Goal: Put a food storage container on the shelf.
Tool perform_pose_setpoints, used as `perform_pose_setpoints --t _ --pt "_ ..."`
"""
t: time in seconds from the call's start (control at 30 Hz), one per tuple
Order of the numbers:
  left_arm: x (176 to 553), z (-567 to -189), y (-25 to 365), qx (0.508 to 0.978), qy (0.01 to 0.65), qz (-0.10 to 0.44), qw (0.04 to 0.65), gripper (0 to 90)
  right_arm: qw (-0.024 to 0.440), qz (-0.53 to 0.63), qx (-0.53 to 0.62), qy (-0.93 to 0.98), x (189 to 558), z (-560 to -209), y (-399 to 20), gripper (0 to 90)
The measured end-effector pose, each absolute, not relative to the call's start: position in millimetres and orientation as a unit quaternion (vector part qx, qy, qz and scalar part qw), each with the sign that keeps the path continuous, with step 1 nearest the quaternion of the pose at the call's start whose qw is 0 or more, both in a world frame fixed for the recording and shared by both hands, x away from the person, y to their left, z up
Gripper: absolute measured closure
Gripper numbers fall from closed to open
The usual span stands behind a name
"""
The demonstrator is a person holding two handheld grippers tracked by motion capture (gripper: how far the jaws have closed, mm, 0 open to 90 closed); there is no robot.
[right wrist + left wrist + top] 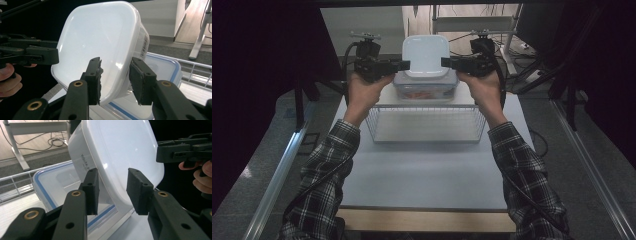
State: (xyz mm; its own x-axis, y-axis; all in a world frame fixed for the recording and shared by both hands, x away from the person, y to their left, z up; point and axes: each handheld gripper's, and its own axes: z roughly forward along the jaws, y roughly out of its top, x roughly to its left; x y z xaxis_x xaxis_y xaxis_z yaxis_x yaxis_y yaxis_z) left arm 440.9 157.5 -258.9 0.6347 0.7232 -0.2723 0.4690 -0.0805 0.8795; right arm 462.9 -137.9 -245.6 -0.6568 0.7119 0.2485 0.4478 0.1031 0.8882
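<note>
The left gripper (404,64) has its jaws parted, straddling the rim of the white tub (425,55) without pressing it. That white tub sits on the blue-rimmed lidded box (426,88) atop the wire basket (427,123). The right gripper (446,62) likewise stands apart around the opposite rim.

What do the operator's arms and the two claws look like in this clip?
Both forearms wear black-and-white plaid sleeves. Each hand holds a black claw: left claw, right claw. Each has two blocky black pads, brass-ringed pivots on the linkage arms, a grey plate on top and a black cable trailing back.
</note>
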Motion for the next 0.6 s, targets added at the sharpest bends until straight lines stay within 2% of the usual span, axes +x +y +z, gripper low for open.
perform_pose_setpoints --t 0.37,0.6 --pt "448 -258 156 0.716 0.423 0.124 0.541 54.4 0.125 0.537 0.408 0.728 469 -245 -134 55.9" --pt "455 -257 155 0.707 0.435 0.137 0.540 47.6 0.150 0.532 0.411 0.725 471 -244 -130 55.1"
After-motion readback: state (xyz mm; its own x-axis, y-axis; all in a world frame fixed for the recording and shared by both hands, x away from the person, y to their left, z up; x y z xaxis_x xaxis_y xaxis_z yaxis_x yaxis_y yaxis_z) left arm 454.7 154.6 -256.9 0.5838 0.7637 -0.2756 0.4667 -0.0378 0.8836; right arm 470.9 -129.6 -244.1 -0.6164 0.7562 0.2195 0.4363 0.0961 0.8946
